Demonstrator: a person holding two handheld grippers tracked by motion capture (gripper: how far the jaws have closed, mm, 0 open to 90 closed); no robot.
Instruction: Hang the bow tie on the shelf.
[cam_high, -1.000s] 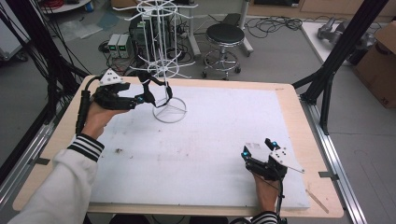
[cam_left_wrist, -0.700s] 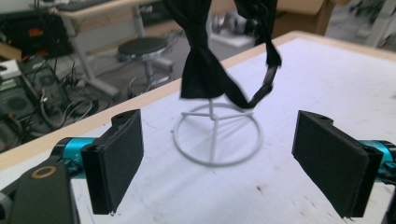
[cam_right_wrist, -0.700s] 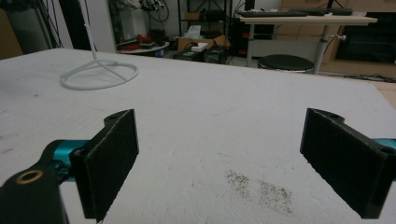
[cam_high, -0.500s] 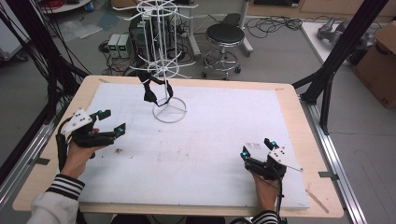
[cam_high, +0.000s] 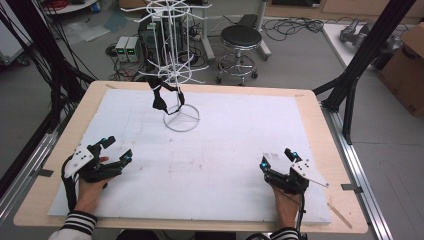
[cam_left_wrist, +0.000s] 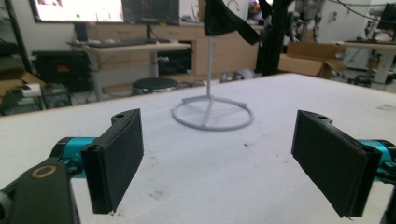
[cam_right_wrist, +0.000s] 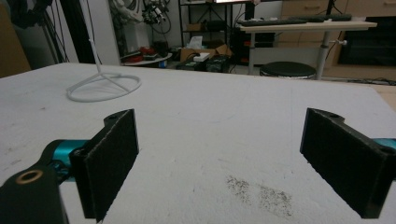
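Observation:
A white wire rack (cam_high: 172, 60) stands on a ring base (cam_high: 181, 119) at the back of the white mat. A black fabric item (cam_high: 161, 97) hangs from one of its lower hooks. My left gripper (cam_high: 119, 148) rests low at the mat's front left, far from the rack. Its jaws have just been opening and stand open with nothing between them. In the left gripper view (cam_left_wrist: 217, 158) the ring base (cam_left_wrist: 212, 116) and the black item (cam_left_wrist: 224, 18) lie straight ahead. My right gripper (cam_high: 276, 156) sits at the front right, open and empty (cam_right_wrist: 219, 158), with the ring base (cam_right_wrist: 103, 86) off to its left.
The white mat (cam_high: 240, 130) covers a wooden table (cam_high: 320, 120). Dark specks (cam_right_wrist: 259, 191) mark the mat just ahead of the right gripper. A black stool (cam_high: 241, 37) and cables stand on the floor behind. A cardboard box (cam_high: 407, 60) sits at the far right.
My left gripper came away from the rack, leaving the black item hanging there, and dropped to the mat's front left. The right gripper stayed put.

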